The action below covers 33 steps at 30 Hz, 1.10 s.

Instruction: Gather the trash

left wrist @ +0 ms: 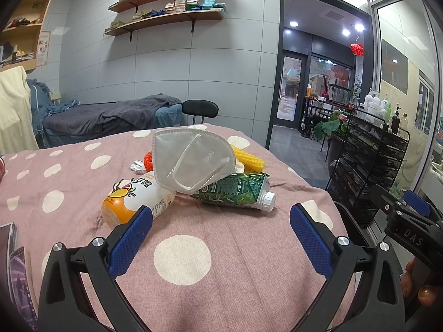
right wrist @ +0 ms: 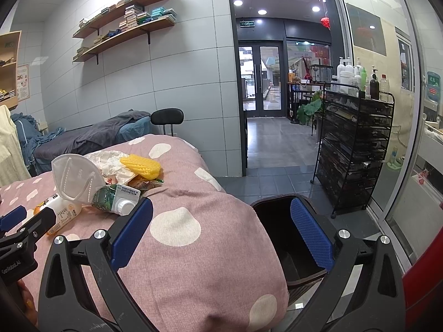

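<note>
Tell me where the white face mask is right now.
The white face mask sits atop the trash pile on the pink polka-dot bed, draped over the green carton and leaning on the orange drink bottle.

Right gripper [left wrist: 409, 207] — "DAS"; left gripper [right wrist: 16, 221] — "GenRobot.AI".

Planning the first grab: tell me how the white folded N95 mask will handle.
The white folded N95 mask probably lifts lightly and flexes. Its loose straps may snag. Leaning on the green crumpled carton, it could slide off when nudged.
</note>
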{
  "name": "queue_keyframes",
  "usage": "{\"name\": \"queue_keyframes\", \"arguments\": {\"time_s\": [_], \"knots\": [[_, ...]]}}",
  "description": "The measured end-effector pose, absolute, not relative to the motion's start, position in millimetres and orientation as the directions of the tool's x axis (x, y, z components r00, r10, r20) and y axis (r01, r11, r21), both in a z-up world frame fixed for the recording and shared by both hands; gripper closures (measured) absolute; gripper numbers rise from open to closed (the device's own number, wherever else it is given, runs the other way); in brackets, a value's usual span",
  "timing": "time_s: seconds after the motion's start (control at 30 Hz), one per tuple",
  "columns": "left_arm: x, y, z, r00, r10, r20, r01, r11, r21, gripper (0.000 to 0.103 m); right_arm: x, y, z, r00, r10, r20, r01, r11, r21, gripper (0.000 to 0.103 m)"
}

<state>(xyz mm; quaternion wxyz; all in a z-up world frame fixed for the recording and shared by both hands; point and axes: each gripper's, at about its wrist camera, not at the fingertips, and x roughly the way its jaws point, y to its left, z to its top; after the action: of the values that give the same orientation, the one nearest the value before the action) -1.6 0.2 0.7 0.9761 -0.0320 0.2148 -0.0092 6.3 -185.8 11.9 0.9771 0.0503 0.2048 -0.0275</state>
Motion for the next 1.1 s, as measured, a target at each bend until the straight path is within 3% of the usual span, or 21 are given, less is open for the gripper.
{"name": "queue_keyframes", "arguments": {"time_s": [0.8,1.1], "knots": [[-5,-1,-9,0.895,-0.028,-0.446,-0.001,0.998,-0.065,0.006,12,-180,6,0.906,-0.022,-0.423,0.061,0.995,0.079,0.005],[-3,23,-12,0.874,0.000,-0.486,-0.034,0.997,-0.062,0.006,32,-160,-1,0.884,0.109,-0.455,-0.088,0.994,0.066,0.005]]}}
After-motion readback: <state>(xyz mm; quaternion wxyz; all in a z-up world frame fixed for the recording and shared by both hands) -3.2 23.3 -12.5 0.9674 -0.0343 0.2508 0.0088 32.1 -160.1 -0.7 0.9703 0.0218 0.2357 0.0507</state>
